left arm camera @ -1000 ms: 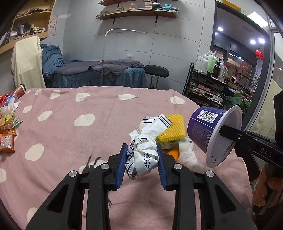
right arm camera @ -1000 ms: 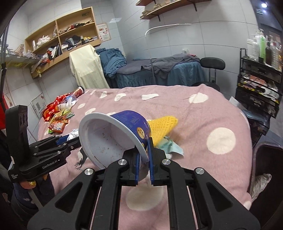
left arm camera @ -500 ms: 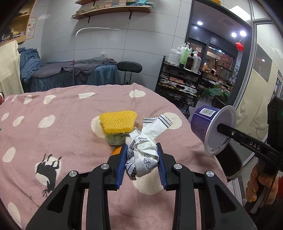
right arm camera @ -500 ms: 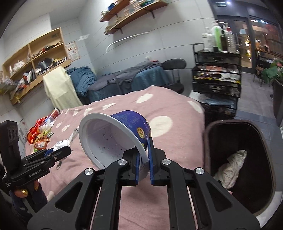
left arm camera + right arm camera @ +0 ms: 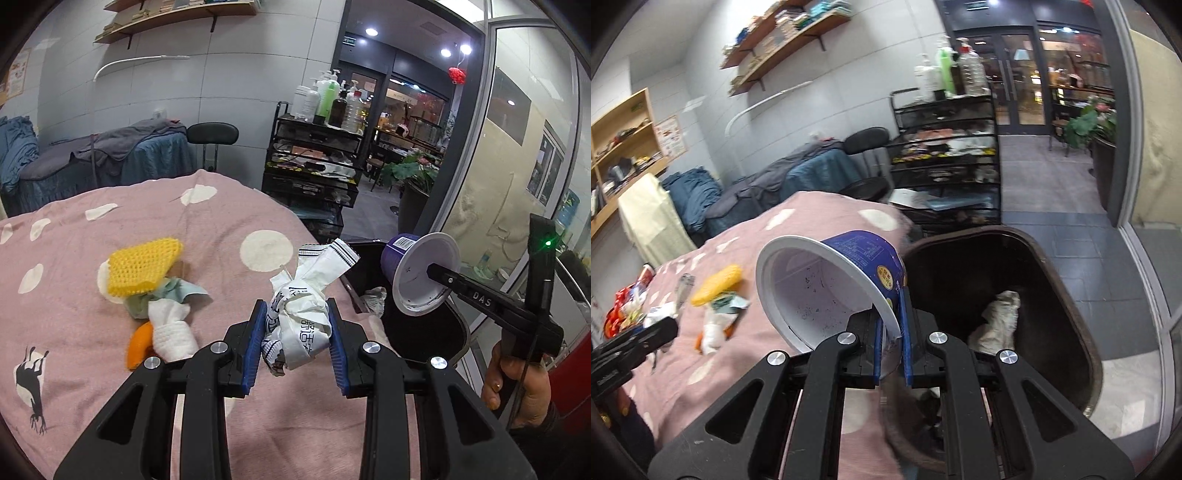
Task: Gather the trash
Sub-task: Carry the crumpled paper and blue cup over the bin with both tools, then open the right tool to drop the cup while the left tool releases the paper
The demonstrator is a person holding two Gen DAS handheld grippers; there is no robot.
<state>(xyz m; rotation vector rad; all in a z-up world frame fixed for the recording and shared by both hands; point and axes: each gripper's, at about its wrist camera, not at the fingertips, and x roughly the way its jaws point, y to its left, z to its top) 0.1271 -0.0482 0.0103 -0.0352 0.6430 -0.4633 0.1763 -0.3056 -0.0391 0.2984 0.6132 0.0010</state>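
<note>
My left gripper (image 5: 297,345) is shut on a crumpled white wrapper (image 5: 304,310) above the pink table's right end, near the dark trash bin (image 5: 424,339). My right gripper (image 5: 890,343) is shut on the rim of a blue paper cup (image 5: 834,284), held tilted at the bin's near edge; the cup also shows in the left wrist view (image 5: 421,273). The bin (image 5: 1067,295) holds a crumpled tissue (image 5: 999,317). A yellow mesh sponge (image 5: 142,266), a white tissue (image 5: 170,328), an orange piece (image 5: 138,345) and a greenish scrap (image 5: 166,293) lie on the pink dotted cloth (image 5: 110,369).
A black wire rack with bottles (image 5: 314,158) and a black chair (image 5: 212,133) stand beyond the table. Snack packets (image 5: 624,314) lie at the table's far left. A glass door (image 5: 524,147) is to the right of the bin.
Both grippers have swung right with their loads, from over the table's middle toward the bin. The cup now hangs at the bin's opening and the wrapper is near the table's right edge.
</note>
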